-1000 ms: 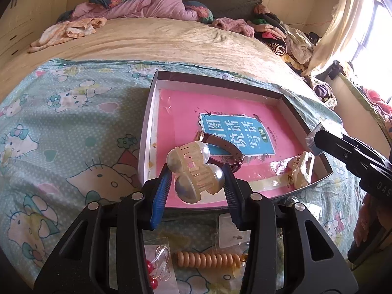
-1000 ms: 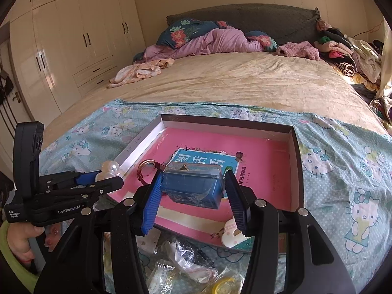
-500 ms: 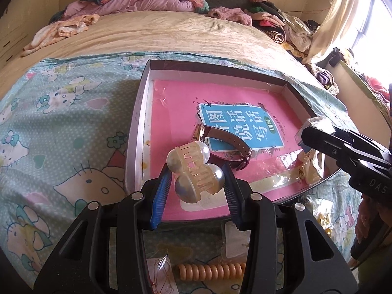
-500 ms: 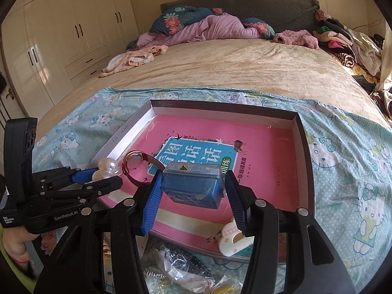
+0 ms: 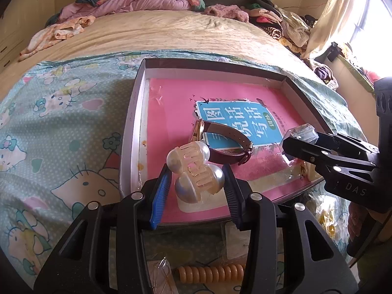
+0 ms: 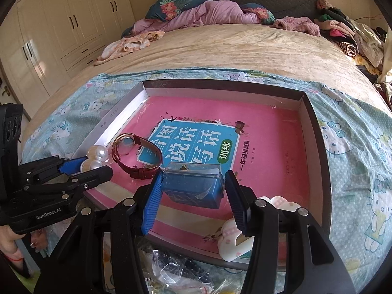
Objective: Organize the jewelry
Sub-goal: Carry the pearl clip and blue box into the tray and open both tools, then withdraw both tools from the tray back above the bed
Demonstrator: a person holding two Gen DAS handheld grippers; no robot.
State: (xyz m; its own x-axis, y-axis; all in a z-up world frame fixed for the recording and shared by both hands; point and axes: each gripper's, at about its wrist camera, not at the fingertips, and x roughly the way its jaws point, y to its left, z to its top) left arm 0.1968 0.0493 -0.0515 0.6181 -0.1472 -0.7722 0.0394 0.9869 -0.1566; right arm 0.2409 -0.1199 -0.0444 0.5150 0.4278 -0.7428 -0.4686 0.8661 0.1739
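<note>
A purple quilt (image 6: pixel 210 14) is lying at the bed's head edge, clothes (image 6: pixel 350 36) are piling (rather untidily) along its right edge.

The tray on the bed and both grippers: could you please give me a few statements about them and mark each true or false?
1. The left gripper holds a pearl hair claw. True.
2. The right gripper is empty. False: it grips a small blue box.
3. A wristwatch lies in the tray. True.
4. The tray's floor is green. False: a pink book covers it.
</note>
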